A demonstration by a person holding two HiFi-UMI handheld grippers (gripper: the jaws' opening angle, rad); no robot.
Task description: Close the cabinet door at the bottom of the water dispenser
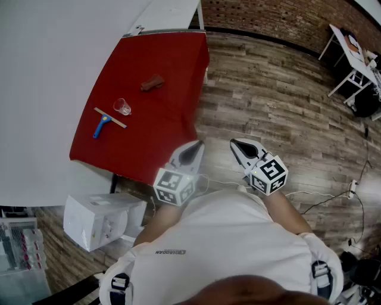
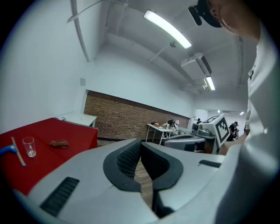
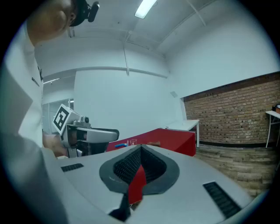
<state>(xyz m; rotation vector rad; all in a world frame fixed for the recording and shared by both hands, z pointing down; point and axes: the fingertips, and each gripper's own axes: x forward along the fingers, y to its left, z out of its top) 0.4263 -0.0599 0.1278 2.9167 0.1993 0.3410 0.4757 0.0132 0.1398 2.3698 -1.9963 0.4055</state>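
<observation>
No water dispenser or cabinet door shows in any view. I hold both grippers close in front of my chest, over the wooden floor. In the head view, the left gripper (image 1: pixel 197 145) sits at the corner of a red table (image 1: pixel 172 65), and the right gripper (image 1: pixel 234 143) is just beside it. The left gripper view has its dark pads meeting at the tips (image 2: pixel 140 142) with nothing between them. The right gripper (image 3: pixel 141 148) is shut and empty too. Each gripper view catches the other: the right gripper (image 2: pixel 205 135) and the left gripper (image 3: pixel 83 133).
On the red table lie a clear glass (image 1: pixel 122 107), a blue-handled scraper (image 1: pixel 102 125) and a brown lump (image 1: pixel 152 83). A white box (image 1: pixel 101 219) stands under its near corner. White desks (image 1: pixel 351 53) and a brick wall (image 1: pixel 280 18) lie far right; cables (image 1: pixel 321 199) trail on the floor.
</observation>
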